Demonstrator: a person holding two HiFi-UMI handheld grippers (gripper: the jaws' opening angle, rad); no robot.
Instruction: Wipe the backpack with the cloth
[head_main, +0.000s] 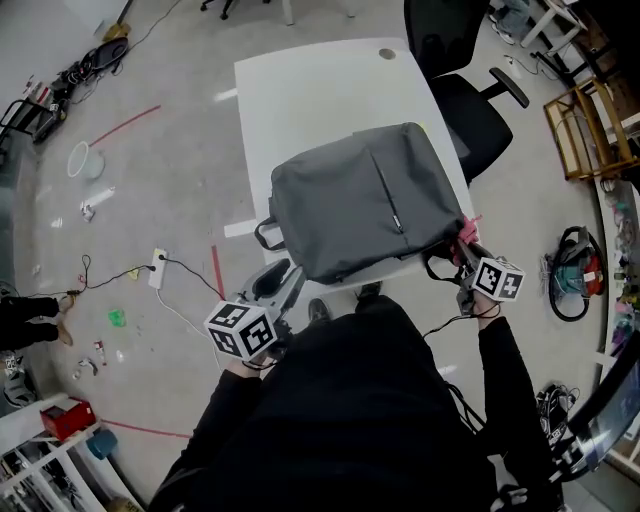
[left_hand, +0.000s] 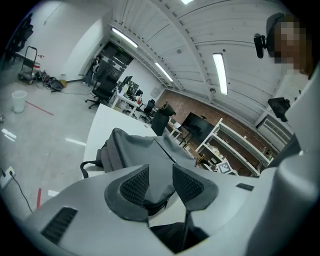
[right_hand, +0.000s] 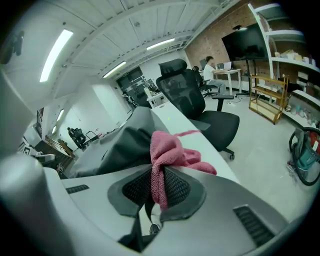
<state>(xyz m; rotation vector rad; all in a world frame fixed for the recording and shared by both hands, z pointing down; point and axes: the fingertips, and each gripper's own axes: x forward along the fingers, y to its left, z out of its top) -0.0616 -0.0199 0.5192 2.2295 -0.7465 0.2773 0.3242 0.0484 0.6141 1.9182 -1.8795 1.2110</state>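
Grey backpack (head_main: 365, 205) flat on worktop (head_main: 310, 90), long axis crosswise, handle leftward, right claw (right_hand: 157, 186) pinching pink cloth (right_hand: 172, 150), left claw (left_hand: 160, 174) spread.

Person: black long-sleeved top (head_main: 370, 410), loose cut; sleeves (head_main: 222, 425) black to the wrist. Left gripper (left_hand: 160, 172) and right gripper (right_hand: 157, 176) — smooth pale grey shells, each with two dark grey pads (left_hand: 134, 186) of fine grid texture and a slotted dark vent (left_hand: 59, 225). Marker cubes (head_main: 242, 330): white, black square patterns. Thin dark cable (head_main: 443, 325) by the right gripper.
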